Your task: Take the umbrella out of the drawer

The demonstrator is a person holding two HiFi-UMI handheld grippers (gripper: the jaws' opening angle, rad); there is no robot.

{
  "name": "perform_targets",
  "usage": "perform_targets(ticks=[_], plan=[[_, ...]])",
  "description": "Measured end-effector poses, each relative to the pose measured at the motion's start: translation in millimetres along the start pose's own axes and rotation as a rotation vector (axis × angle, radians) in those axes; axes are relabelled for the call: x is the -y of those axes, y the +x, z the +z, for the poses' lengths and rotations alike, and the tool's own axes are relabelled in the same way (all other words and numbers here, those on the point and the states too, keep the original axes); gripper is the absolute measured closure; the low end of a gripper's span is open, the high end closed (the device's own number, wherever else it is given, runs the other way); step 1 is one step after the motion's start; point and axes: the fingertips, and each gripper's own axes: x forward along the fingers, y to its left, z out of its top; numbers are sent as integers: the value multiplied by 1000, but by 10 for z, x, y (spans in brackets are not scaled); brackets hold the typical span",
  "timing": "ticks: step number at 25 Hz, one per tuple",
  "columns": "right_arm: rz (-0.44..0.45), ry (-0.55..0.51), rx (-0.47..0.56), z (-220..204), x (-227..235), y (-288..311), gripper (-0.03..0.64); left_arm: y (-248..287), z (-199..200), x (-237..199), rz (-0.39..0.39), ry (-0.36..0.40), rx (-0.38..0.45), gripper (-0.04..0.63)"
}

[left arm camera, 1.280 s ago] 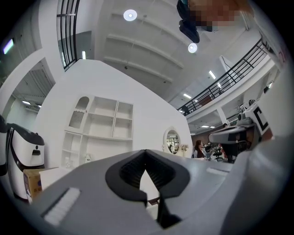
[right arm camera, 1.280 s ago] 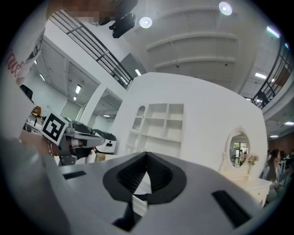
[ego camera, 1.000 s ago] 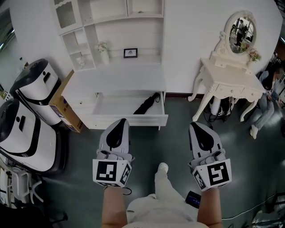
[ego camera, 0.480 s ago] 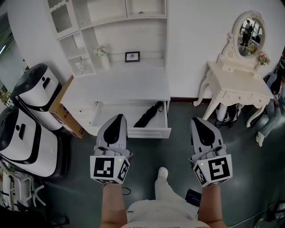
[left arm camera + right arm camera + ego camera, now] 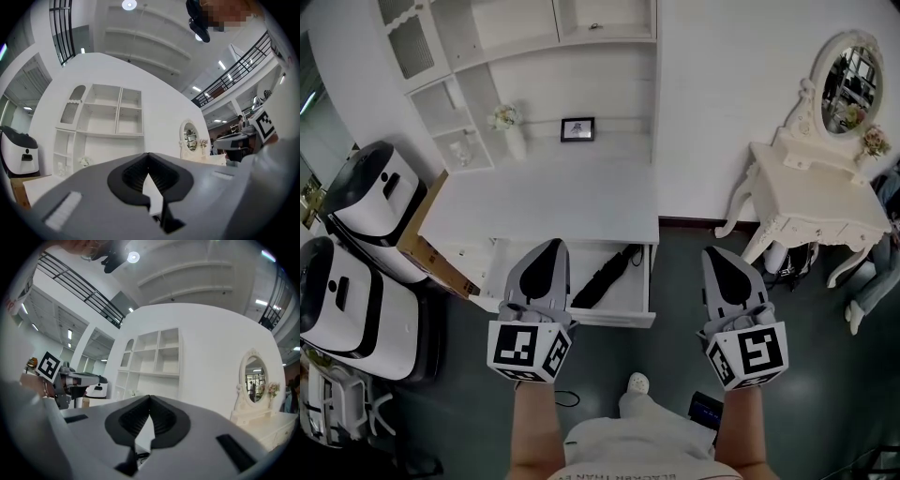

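The umbrella [image 5: 602,278] is matt black cloth, the drawer [image 5: 581,314] smooth white-painted wood, the cardboard box [image 5: 412,246] dull brown, the floor [image 5: 825,375] dark and glossy.

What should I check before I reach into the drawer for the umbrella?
1. Drawer open: ok, it is pulled out from under the white desk.
2. Umbrella in sight and uncovered: ok, black and folded, it lies slanted at the drawer's right end.
3. Left gripper empty: ok, jaws together with nothing between them.
4. Right gripper ready to grasp: not ok, jaws are together and must open first.
5. A gripper over the umbrella: not ok, in the head view the left one is beside it and the right one is over the floor.
6. Which end is the umbrella's handle: cannot tell.
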Motion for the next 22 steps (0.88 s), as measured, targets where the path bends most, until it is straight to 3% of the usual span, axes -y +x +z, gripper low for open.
perform_targets(ticks=[7,14,16,20,22], plan=[[7,26,-19,-188,445,463,611,569,-171,-103,27,-5,-32,588],[22,33,-46,-342,583,683,611,838,-400,-210,49,-31,-72,575],[21,33,-55,-368,595,712,611,884,-447,-234,37,-37,-81,516],[3,47,-68,-434,643,755,611,993,-556,-262,15,-26,-109,283],[-7,56,-78,-491,647,780,611,1035,-627,-269,3,-16,-129,281]])
